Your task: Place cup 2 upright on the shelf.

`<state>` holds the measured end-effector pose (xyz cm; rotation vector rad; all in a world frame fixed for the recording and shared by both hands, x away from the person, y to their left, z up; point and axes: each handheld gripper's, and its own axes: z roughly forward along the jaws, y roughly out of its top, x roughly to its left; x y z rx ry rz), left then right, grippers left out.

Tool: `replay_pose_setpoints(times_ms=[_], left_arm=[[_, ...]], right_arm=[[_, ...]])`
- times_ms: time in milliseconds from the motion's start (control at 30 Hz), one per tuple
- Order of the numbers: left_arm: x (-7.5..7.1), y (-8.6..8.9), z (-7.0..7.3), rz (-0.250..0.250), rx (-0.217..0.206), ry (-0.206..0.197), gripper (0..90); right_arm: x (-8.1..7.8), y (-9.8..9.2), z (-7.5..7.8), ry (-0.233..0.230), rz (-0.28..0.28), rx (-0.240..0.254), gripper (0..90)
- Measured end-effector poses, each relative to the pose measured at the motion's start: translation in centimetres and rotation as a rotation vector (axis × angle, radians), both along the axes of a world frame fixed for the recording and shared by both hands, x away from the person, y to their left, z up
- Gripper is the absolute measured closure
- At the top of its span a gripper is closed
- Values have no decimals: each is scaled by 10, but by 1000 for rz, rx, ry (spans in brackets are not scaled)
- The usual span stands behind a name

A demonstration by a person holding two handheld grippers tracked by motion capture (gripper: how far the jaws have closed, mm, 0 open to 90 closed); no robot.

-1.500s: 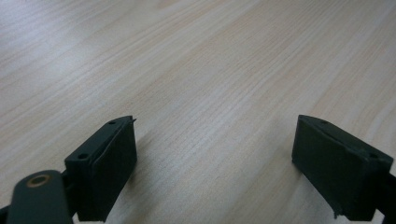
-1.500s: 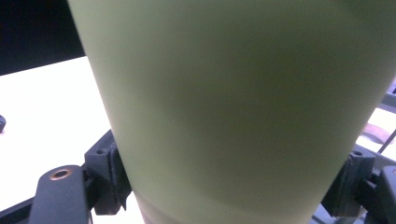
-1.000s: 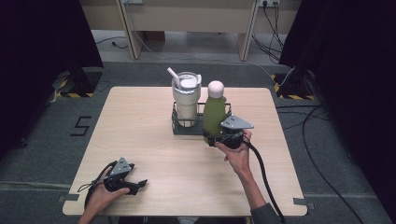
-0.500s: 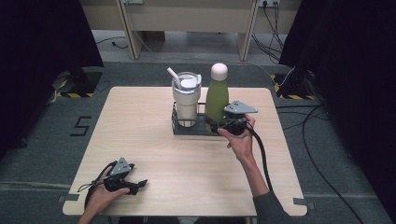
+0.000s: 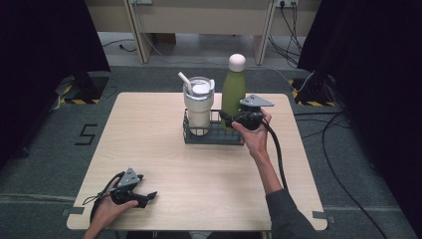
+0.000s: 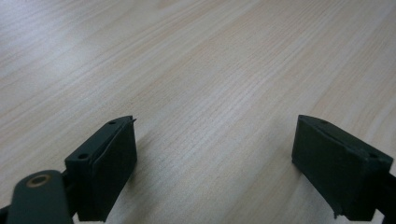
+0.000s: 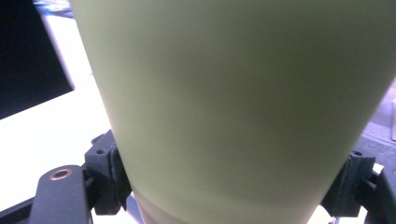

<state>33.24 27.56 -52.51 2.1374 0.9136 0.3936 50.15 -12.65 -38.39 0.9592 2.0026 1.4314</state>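
The right gripper [image 5: 230, 119] is clamped on the bottle [image 5: 233, 92], its lower body between both fingers [image 7: 109, 175].

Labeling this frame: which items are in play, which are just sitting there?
In play: green bottle, clamped by right gripper; wire rack below it.
Idle: white tumbler in rack; left gripper, open, on table.

Matt green bottle [image 5: 233, 92], pale wood-grain table [image 5: 149, 144], black wire rack [image 5: 211, 134].
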Motion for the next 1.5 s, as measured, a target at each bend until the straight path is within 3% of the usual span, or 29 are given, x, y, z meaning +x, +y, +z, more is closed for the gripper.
replay_pose_setpoints(times_ms=[267, 567, 700, 867, 1500], left_arm=[[0, 0, 0, 0, -1, 0, 133], [0, 0, 0, 0, 0, 0, 133], [0, 0, 0, 0, 0, -1, 133], [0, 0, 0, 0, 0, 0, 134], [0, 0, 0, 0, -1, -1, 134]], right_arm=[[24, 3, -8, 10, -34, -7, 209], [39, 7, -29, 38, -56, -1, 209], [41, 8, -36, 40, -56, -8, 209], [43, 10, -47, 50, -60, 21, 209], [45, 11, -66, 54, -70, 12, 209]])
